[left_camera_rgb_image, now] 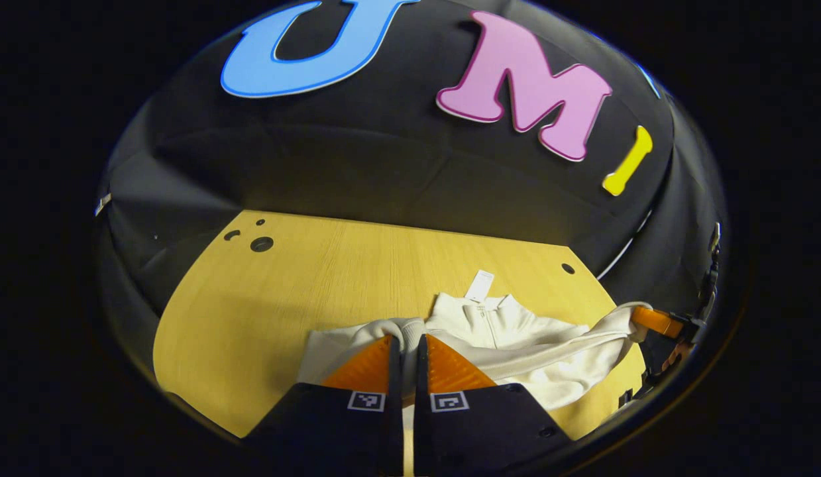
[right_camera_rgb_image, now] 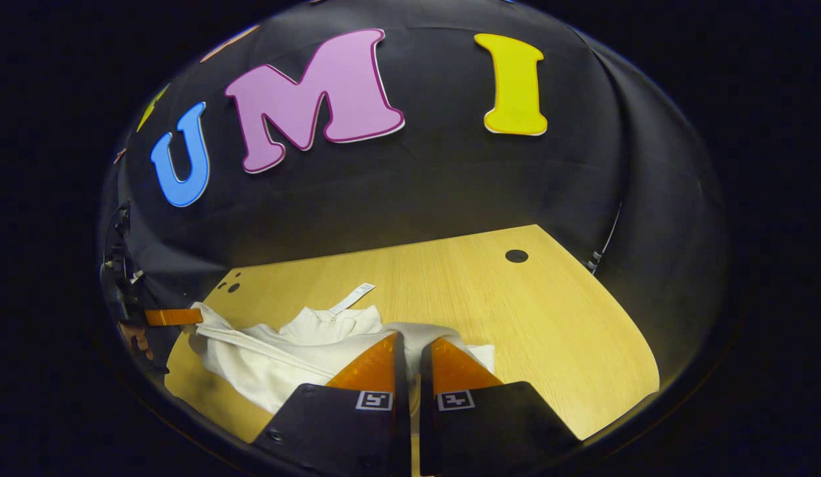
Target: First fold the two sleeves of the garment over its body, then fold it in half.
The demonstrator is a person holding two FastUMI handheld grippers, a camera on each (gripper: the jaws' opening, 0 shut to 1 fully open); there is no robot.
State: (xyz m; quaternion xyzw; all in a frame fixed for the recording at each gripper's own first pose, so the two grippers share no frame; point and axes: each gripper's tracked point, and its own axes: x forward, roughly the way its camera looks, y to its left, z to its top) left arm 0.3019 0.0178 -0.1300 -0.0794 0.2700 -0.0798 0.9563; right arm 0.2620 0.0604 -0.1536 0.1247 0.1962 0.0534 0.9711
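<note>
The white garment (left_camera_rgb_image: 516,344) lies on the yellow desk (left_camera_rgb_image: 304,278), collar and tag (left_camera_rgb_image: 480,286) on its far side, just ahead of both tools; in the left gripper view the left tool (left_camera_rgb_image: 408,348) has its two fingers drawn close together with a bunched fold of white cloth, apparently a sleeve (left_camera_rgb_image: 377,329), at their tips; the gap is a slit, and the cloth looks pinched between them, though how firmly I cannot tell; far off to that tool's right the other tool shows at the end of a sleeve (left_camera_rgb_image: 609,331) pulled out taut toward it. In the right gripper view the right tool (right_camera_rgb_image: 411,354) is likewise nearly closed, with white cloth (right_camera_rgb_image: 410,329) at its tips, seemingly gripped; the garment's body (right_camera_rgb_image: 271,364) spreads to that tool's left; beyond it the left tool shows at the cloth's far edge.

The cloth looks soft, light and limp, like a thick knit; it should drape and crease wherever it is slack, and will slip little on the wood; it is not fragile, but a loose pinch could let a layer slide out. The best hold is probably at each cuff or sleeve end, taking one layer only; lifting low and carrying the sleeve across the chest should lay it flat; the zip and collar are stiffer, poor places to grip. The sleeve folds look under way; the half fold is not yet done.
</note>
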